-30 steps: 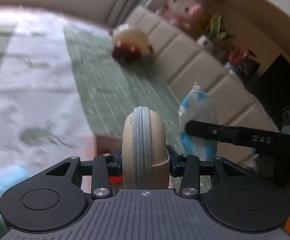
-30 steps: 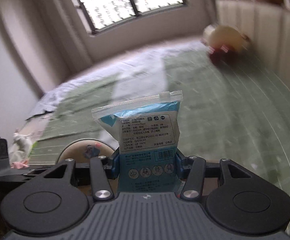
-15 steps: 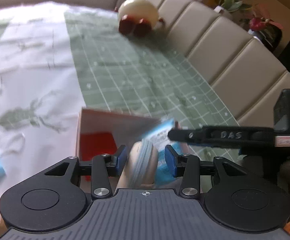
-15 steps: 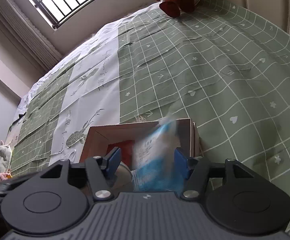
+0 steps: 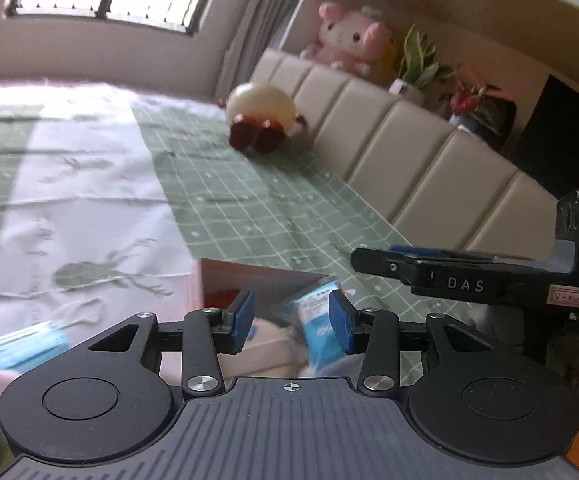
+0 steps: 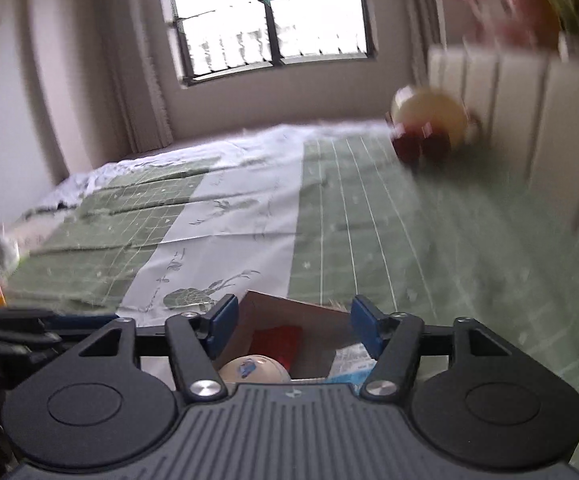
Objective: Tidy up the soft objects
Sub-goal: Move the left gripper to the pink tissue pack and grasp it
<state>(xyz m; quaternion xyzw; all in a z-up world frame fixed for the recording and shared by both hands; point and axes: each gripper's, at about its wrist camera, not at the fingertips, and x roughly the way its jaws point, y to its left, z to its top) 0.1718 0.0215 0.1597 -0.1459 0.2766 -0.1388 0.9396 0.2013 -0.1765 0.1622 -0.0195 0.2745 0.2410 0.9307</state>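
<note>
An open cardboard box (image 5: 249, 276) sits on the bed just below both grippers; it also shows in the right wrist view (image 6: 285, 312). Inside lie a beige round zip pouch (image 6: 249, 370), a red item (image 6: 277, 340) and a blue-and-white plastic packet (image 5: 313, 312). My left gripper (image 5: 291, 322) is open and empty above the box. My right gripper (image 6: 291, 326) is open and empty above the box too, and its finger shows from the side in the left wrist view (image 5: 429, 270).
A cream round plush with dark red feet (image 5: 259, 116) lies far up the bed by the padded headboard (image 5: 389, 140). A pink plush (image 5: 349, 36) and plants sit on the ledge behind. A blue packet (image 5: 17, 348) lies at lower left.
Both grippers let go: the beige pouch and the blue packet dropped into the box. Both jaws opened and both grippers tilted up away from the box.
</note>
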